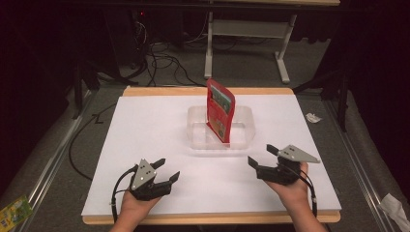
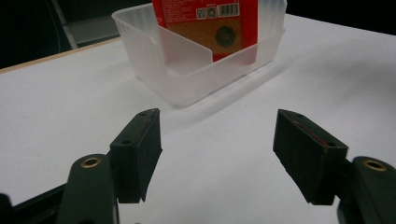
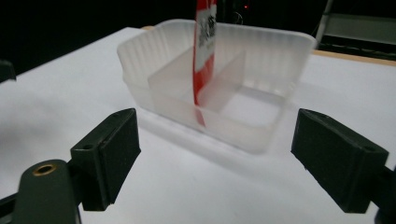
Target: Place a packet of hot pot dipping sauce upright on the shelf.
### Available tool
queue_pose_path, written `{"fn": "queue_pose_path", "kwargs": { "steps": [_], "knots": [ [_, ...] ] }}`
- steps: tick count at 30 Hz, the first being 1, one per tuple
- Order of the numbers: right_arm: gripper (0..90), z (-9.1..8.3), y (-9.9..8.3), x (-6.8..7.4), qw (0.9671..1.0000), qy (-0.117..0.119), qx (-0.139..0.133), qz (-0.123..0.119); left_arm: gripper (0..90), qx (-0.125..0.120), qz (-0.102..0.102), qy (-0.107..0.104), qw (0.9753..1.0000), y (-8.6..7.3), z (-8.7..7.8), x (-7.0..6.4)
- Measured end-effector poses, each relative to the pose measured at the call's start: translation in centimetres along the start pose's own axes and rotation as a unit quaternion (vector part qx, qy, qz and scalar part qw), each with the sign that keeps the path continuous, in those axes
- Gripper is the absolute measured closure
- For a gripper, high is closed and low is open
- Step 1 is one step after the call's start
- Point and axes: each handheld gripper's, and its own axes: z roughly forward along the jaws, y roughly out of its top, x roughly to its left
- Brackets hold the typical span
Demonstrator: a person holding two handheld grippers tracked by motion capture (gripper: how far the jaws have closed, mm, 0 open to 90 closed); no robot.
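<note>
Count, high view:
- Surface (image 1: pixel 145 145): one, white top.
- Tub (image 1: pixel 198 133): one, clear plastic, with one divider (image 3: pixel 175 79) giving two compartments.
- Pouch (image 1: pixel 220 108): one, red, upright in tub.
- Grippers: two — left gripper (image 1: pixel 168 170), right gripper (image 1: pixel 261 154); two black jaws each, four jaws total, all spread apart.
- Hands: two, one per gripper.
- Grey three-cornered plates: two, one atop each gripper.
- Floor items: one white crumpled scrap (image 1: pixel 313 117) right of surface; one green packet (image 1: pixel 13 211) at lower left; one pale wrapper (image 1: pixel 394 205) at lower right.
</note>
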Motion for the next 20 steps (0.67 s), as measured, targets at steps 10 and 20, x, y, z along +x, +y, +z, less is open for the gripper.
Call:
{"fn": "queue_pose_path", "kwargs": {
  "steps": [10,20],
  "knots": [
    [6.6,-3.8,-4.0,-1.8,0.9993,-0.027,0.027,0.001,27.9,0.01,-0.005,-0.013,0.9999,-0.1,0.5,-0.4],
    [6.7,-3.2,-3.9,-1.3,0.9993,-0.022,0.028,-0.01,21.3,0.013,-0.005,-0.011,0.9998,0.0,0.7,-0.7]
  ]
}}
